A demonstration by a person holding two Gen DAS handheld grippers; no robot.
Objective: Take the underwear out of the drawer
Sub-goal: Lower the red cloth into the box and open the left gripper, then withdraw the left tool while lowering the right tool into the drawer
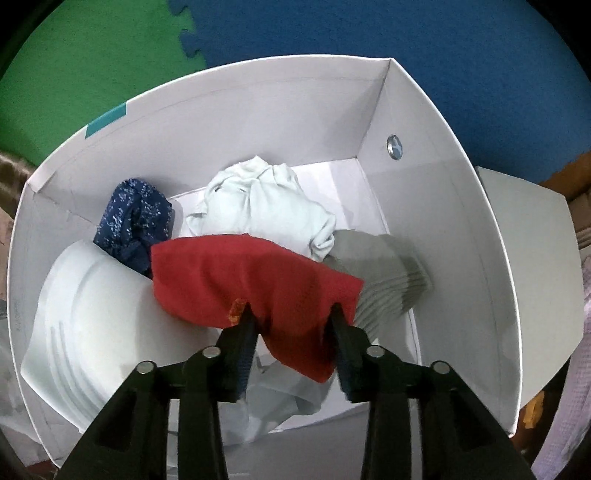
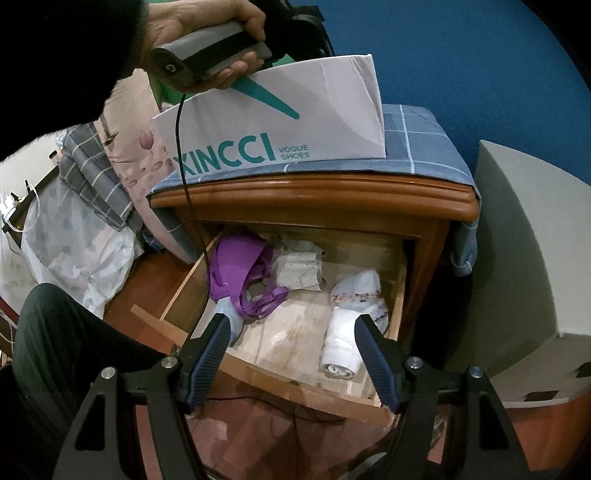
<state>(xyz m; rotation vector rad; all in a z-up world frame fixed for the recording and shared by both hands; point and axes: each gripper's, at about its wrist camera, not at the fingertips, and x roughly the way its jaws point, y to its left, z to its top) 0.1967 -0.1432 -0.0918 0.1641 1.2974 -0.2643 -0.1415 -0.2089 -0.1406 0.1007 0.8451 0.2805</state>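
A blue checked cloth point(image 2: 413, 147) covered the wooden nightstand's top point(image 2: 314, 195) — a pale grey bin point(image 2: 524, 240) stood just beside its right edge, bedding point(image 2: 74, 229) lay beyond its left edge, blue foam mat point(image 1: 369, 29) behind.

grey stack point(image 1: 384, 280) blurred, drawer point(image 2: 399, 280) back hidden

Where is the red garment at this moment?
In the left wrist view, the red garment lies inside the white box, between the left gripper fingers, beside grey cloth.
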